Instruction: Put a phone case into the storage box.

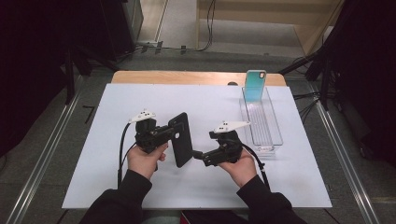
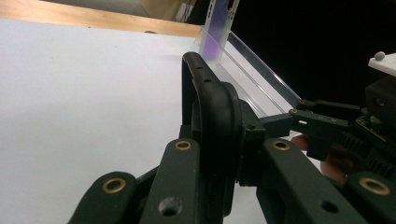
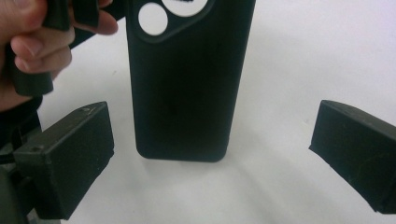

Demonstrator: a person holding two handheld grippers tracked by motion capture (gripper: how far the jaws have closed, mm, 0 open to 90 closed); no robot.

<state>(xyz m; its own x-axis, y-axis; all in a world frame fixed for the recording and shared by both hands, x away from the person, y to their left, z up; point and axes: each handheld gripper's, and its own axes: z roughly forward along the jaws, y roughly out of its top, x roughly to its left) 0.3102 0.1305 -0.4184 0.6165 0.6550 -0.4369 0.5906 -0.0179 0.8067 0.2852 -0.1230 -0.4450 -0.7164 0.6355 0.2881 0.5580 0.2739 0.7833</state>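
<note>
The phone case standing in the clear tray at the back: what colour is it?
Teal, or blue-green; the phone case stands upright at the far end of the clear tray. The high view shows it best.

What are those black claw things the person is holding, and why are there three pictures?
Those are tools with two jaws that pinch, a bit like big tongs. The person holds one in each hand. The top picture looks down from above the white table. The other two come from small cameras riding on each tool.

The left hand-held gripper is pinching a black phone case and holding it up on its end. The right hand-held gripper has its jaws wide open, one on each side of the case's bottom end, not touching it.

Farther back lies a clear plastic tray, with a teal phone case standing in its far end.
</note>
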